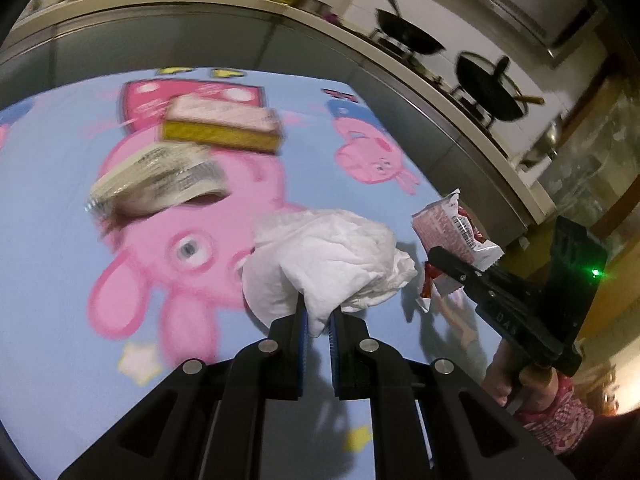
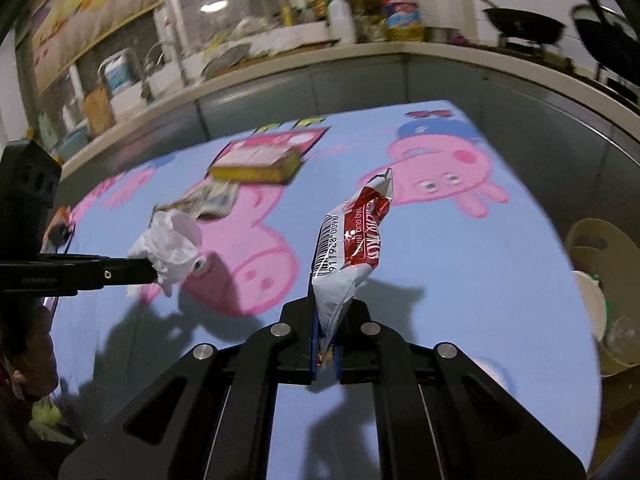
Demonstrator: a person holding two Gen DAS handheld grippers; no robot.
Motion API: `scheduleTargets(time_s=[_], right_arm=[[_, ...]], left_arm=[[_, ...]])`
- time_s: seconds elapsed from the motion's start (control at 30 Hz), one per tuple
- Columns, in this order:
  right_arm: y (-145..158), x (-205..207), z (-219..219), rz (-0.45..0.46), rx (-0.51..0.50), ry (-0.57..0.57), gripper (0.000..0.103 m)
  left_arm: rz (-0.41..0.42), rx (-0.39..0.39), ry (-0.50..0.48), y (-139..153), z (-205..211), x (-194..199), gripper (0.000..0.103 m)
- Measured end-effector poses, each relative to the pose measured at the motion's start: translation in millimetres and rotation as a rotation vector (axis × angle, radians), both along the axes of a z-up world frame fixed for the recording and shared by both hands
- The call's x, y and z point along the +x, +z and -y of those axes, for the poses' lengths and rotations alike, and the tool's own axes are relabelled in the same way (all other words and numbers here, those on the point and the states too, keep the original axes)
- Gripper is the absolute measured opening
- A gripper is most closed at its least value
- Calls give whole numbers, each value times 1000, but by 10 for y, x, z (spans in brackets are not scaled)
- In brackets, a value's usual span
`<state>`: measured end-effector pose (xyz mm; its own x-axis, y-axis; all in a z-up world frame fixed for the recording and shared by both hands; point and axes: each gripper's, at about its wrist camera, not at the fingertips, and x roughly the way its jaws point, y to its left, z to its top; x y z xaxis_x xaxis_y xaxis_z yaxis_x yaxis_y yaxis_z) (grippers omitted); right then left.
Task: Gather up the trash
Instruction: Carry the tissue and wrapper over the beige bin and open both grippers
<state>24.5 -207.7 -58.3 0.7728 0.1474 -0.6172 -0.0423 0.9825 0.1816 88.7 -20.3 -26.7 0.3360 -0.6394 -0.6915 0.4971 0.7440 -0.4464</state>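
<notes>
Now both grippers hold trash.
Left gripper [image 1: 318, 312] squeezes the white tissue [image 1: 332, 256]; right gripper [image 2: 325, 328] squeezes the red wrapper [image 2: 348, 248] above the table [image 2: 460, 280].

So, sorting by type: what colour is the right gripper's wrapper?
Red and white snack wrapper, clearest in the right wrist view.

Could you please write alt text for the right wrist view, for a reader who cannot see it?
The right gripper is shut on a red-and-white snack wrapper above a blue cartoon-pig tablecloth. At left, the left gripper holds crumpled white tissue; a yellow-edged box lies further back.
</notes>
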Motion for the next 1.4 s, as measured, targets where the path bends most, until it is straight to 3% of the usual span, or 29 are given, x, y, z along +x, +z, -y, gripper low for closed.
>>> scheduleTargets(time_s=[0.13,0.4,0.6,0.7,0.73,0.8,0.87,0.9,0.97,1.0,1.03,1.23,1.4], right_arm=[[89,-102,472,50,22,-90,5],[116,-476,1679,96,31,-342,5],[54,-687,2584,81,33,-515,5],[-38,-695,2873,48,16,-548,7],[-70,-677,2932,34,10,-547,7],[-165,-571,3020,-2,8,-531,7],[-237,-483,3062,-25,25,-506,7],[-280,-413,3068,-39,38,-481,11],[-366,-315,3046,-66,43,-452,35],[-386,-303,3018,-66,37,-457,54],[-398,-285,3016,-64,32,-460,57],[-328,-402,2968,-10,49,-506,60],[-206,-657,2883,50,113,-536,60]], left_arm=[[18,30,-85,171,580,129,10],[40,74,-306,391,2148,274,10],[38,87,-460,409,3309,194,10],[36,108,-491,329,3683,161,11],[29,124,-502,267,3826,170,12],[15,161,-494,138,4023,213,25],[-11,196,-482,3,4130,247,48],[-24,216,-475,-63,4177,263,53],[-42,251,-454,-164,4244,294,55],[-49,253,-448,-176,4237,304,55],[-57,247,-438,-172,4203,323,55],[-11,184,-387,58,3809,385,64],[13,143,-321,161,3365,391,64]])
